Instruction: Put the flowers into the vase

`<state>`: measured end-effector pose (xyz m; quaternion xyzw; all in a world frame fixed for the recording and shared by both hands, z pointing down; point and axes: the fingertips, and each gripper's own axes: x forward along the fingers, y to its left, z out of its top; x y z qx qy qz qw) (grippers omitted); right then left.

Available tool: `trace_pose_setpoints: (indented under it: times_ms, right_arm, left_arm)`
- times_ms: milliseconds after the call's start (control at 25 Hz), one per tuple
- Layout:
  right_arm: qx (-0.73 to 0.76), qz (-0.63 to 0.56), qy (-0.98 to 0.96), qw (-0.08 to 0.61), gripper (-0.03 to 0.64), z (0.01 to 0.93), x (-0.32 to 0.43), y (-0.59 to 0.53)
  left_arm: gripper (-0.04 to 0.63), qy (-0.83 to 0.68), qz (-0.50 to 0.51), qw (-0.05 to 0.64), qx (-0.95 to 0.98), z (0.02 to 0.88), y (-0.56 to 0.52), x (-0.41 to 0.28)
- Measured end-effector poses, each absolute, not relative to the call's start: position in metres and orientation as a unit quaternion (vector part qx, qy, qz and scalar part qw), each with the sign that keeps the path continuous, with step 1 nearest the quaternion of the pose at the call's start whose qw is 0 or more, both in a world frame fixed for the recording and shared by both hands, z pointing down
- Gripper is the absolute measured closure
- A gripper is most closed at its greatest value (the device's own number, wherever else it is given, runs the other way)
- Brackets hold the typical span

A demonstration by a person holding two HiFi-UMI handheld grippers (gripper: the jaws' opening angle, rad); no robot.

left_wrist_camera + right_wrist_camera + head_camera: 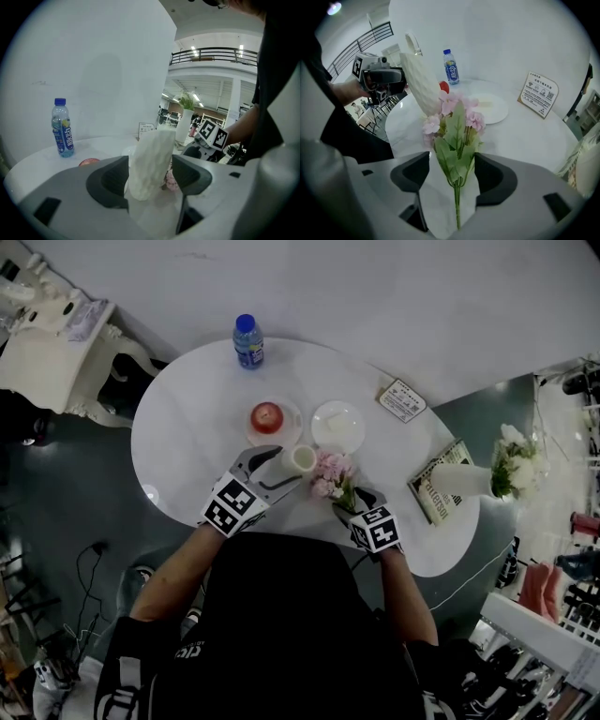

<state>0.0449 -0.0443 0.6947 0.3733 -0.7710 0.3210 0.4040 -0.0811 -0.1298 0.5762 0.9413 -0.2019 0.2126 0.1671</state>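
Note:
A ribbed white vase is held tilted above the white table, and my left gripper is shut on its body. The left gripper view shows the vase filling the gap between the pads of that gripper. A small bunch of pink flowers with green leaves lies just right of the vase's mouth. My right gripper points steeply down at it. In the right gripper view the flowers run up the middle of my right gripper, whose jaws stand wide and clear of the thin stem.
On the table stand a blue-capped water bottle, a red apple on a small plate, an empty white plate, a sign card and a booklet. A second vase with white flowers is at the right end. A white chair stands left.

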Motion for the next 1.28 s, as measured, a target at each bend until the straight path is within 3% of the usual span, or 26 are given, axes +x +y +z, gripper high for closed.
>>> trace_pose_setpoints:
  times_ms: [440,640,1280]
  right_arm:
    - [0.363,0.314,-0.758,0.442,0.328,0.711,0.036,-0.044]
    - [0.371,0.310,-0.754,0.445,0.394,0.714,0.038,-0.046]
    - [0.367,0.328,-0.753,0.437,0.457,0.727,0.035,-0.043]
  left_arm:
    - [0.301,-0.189,0.227,0.152,0.943,0.593,-0.128,-0.081]
    - [0.295,-0.182,0.229,0.145,0.945,0.592,-0.130,-0.079]
    - [0.295,-0.166,0.238,0.137,0.947,0.592,-0.128,-0.066]
